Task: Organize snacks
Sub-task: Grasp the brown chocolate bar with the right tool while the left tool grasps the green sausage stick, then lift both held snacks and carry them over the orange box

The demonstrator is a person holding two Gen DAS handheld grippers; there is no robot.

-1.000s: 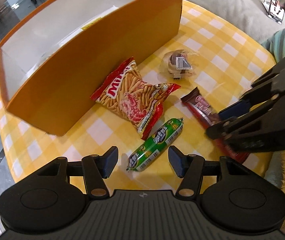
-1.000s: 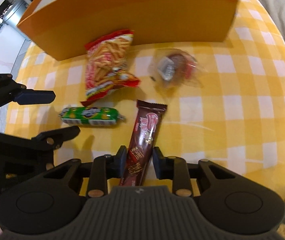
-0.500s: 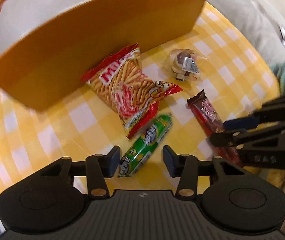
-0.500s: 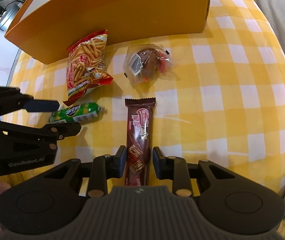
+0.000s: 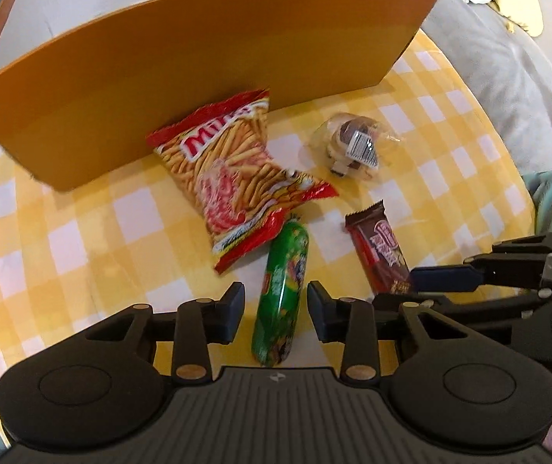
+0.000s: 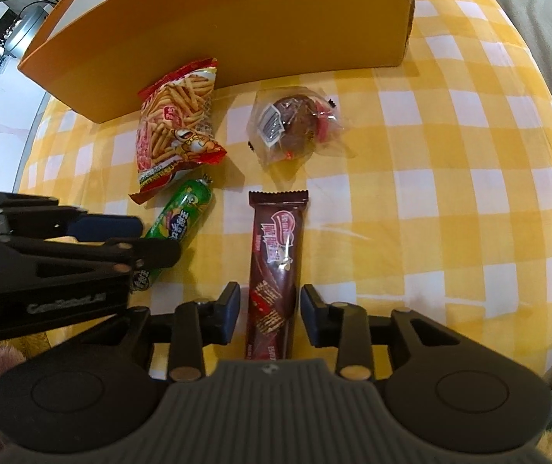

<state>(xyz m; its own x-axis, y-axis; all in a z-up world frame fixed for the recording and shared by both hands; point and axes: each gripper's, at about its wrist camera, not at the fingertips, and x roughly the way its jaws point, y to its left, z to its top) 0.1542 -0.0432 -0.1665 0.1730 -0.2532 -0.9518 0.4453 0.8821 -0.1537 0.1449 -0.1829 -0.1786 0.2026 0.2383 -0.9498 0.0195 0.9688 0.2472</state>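
Note:
A green sausage stick (image 5: 281,290) lies on the yellow checked table between the fingers of my left gripper (image 5: 276,311), which is open around it with small gaps on both sides. A brown chocolate bar (image 6: 274,270) lies between the fingers of my right gripper (image 6: 270,315), also open with gaps. A red bag of potato sticks (image 5: 237,172) leans near the orange box (image 5: 198,62). A clear-wrapped cake (image 5: 355,149) lies to its right. The sausage (image 6: 181,218) and bag (image 6: 175,123) also show in the right wrist view.
The orange box (image 6: 237,19) stands across the back of the table, open on top. A grey sofa (image 5: 508,58) lies beyond the table's right edge. The two grippers sit side by side at the front edge.
My left gripper has moved forward and turned so the sausage now lies straight between its fingers. My right gripper stays around the chocolate bar, slightly further over it.

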